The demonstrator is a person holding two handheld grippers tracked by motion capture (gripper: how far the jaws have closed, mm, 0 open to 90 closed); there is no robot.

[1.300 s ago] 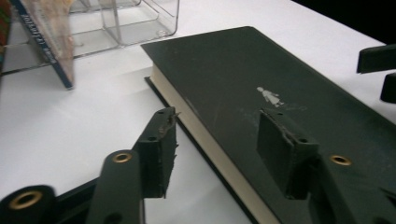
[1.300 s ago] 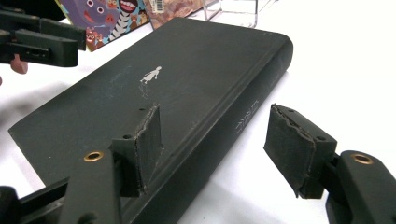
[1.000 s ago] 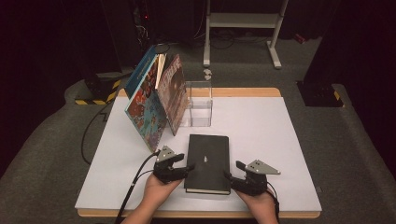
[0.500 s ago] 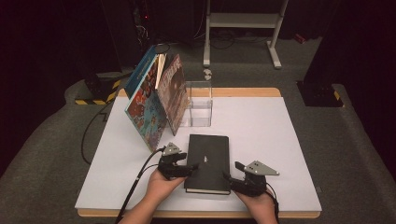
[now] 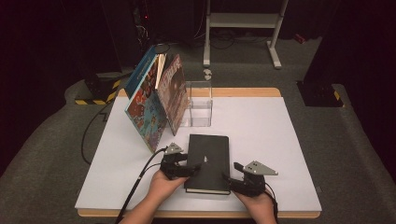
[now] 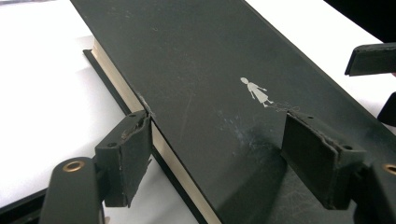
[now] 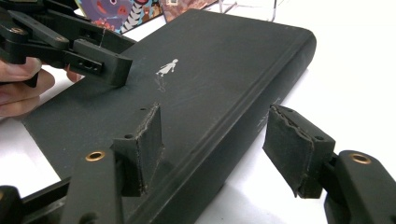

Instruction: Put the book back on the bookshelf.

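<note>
Our left claw (image 5: pixel 195 167) stands released, one jaw over the black book (image 5: pixel 209 161), the other beside its page edge. The book lies flat between the claws, probably stiff and fairly heavy. Our right claw (image 5: pixel 227 178), released too, straddles the spine, likely the firmest hold.

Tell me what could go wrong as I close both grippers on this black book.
The left gripper straddles only the page edge of the black book, so closing may pinch just the cover and open it. The right gripper straddles the rounded spine with worn pads, which could slip. Lifted carelessly, the book may hit the leaning picture books or the clear box just ahead.
</note>
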